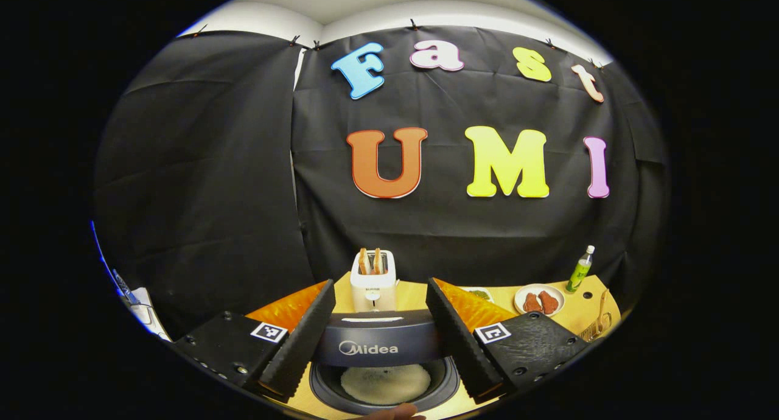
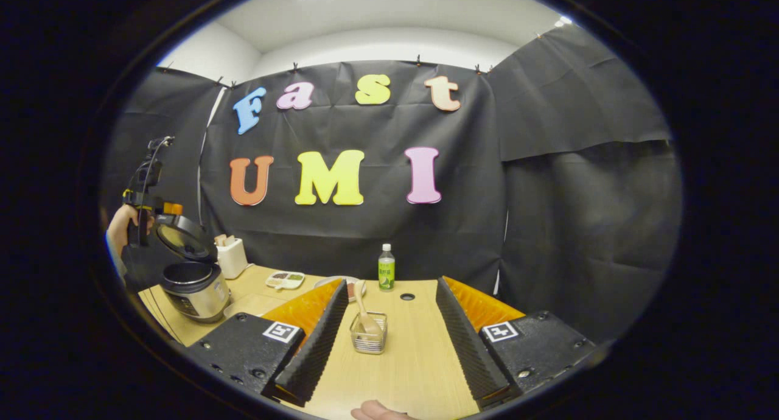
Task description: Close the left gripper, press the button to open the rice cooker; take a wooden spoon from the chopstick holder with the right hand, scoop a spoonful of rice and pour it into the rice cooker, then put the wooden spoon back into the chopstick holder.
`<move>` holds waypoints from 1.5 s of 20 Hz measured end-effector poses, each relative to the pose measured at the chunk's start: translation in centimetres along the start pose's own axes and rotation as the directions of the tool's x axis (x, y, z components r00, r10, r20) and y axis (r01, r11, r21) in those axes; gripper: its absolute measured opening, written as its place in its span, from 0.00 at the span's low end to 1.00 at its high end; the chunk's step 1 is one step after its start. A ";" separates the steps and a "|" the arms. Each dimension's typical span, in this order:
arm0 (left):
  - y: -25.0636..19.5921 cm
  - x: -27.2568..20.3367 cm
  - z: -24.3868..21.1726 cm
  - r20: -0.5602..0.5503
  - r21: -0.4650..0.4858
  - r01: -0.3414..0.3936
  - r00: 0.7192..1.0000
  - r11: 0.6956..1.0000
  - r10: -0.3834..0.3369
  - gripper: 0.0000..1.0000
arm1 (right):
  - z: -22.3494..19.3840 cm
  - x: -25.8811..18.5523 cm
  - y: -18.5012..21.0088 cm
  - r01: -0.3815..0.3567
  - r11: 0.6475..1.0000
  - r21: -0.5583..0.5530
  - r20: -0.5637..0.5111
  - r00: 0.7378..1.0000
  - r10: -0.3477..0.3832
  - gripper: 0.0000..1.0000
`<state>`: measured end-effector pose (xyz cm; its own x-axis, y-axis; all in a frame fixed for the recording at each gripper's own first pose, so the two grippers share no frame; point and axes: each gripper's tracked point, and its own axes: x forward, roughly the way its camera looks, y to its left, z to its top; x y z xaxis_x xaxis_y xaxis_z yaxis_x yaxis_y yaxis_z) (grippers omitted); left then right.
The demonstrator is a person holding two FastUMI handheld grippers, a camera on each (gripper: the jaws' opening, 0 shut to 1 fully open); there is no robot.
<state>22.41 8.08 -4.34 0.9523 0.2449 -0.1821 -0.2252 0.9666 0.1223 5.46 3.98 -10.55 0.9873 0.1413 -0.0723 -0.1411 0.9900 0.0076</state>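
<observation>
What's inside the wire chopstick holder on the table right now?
The chopstick holder holds one wooden spoon, standing with its handle sticking up above the rim. Through the mesh nothing else is apparent, though the spoon's bowl end is too small to make out.

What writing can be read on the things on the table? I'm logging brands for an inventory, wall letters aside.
"Midea": on the open lid of the rice cooker.
Toaster: small print on its front, too blurred to read.
Bottle: label too small to read.
Square tags: a black-and-white pattern, no words.
</observation>
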 end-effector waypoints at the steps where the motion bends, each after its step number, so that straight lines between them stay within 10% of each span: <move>1: -0.2 -0.6 -1.1 -0.012 -0.003 0.004 1.000 1.000 -0.004 0.96 | -0.3 -0.1 0.0 -0.004 1.000 0.004 -0.006 1.000 0.004 0.93; 19: -2.2 -3.8 -15.5 -0.145 -0.012 0.014 0.989 1.000 -0.015 0.97 | -3.9 1.6 0.0 -0.002 1.000 -0.024 -0.038 0.999 0.001 0.94; 30: -2.2 -4.3 -14.9 0.152 -0.013 0.029 0.988 0.999 -0.026 0.97 | -7.6 5.2 1.8 -0.058 0.998 0.010 -0.101 0.993 0.059 0.94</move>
<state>15.71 6.01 -18.32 0.9781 0.2050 -0.0350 -0.2004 0.9742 0.1040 9.83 6.48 -18.53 0.9650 0.1981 -0.1719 -0.1973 0.9801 0.0218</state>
